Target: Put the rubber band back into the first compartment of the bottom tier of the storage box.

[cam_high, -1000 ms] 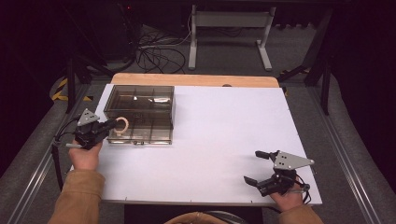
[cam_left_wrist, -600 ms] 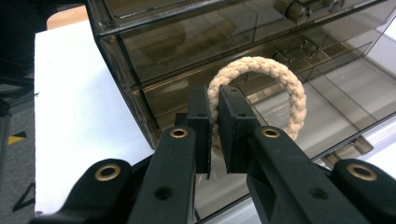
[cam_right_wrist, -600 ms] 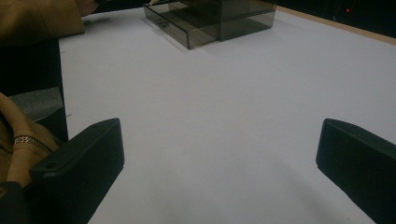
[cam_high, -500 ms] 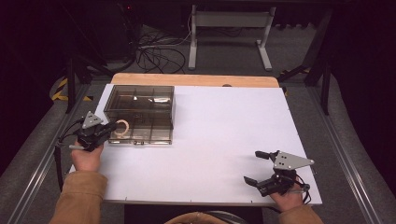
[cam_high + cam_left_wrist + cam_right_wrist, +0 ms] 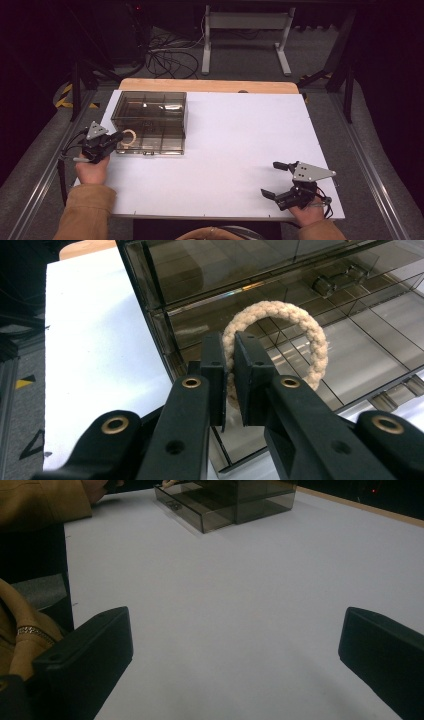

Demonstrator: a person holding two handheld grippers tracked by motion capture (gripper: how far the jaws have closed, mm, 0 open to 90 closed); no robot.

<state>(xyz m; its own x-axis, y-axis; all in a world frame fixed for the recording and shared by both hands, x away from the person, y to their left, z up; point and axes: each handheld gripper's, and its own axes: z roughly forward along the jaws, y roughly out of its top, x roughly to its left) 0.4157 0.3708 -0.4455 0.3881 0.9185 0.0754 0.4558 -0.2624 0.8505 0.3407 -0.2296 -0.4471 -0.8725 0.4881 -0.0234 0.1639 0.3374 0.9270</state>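
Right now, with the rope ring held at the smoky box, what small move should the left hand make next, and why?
Probably lower the rope ring a little into the compartment under it, then let go. The left gripper has its fingers shut on the ring's near side, and the ring hangs over the box at its near left corner. The right gripper rests open, far away.

Partly hidden rope ring, cropped box

The black pads of the left gripper (image 5: 229,377) covered the near arc of the cream braided rope ring (image 5: 300,335); the smoky transparent plastic compartment box (image 5: 350,305) ran off the frame's top and right, and a small object in its far compartment was too blurred to identify.
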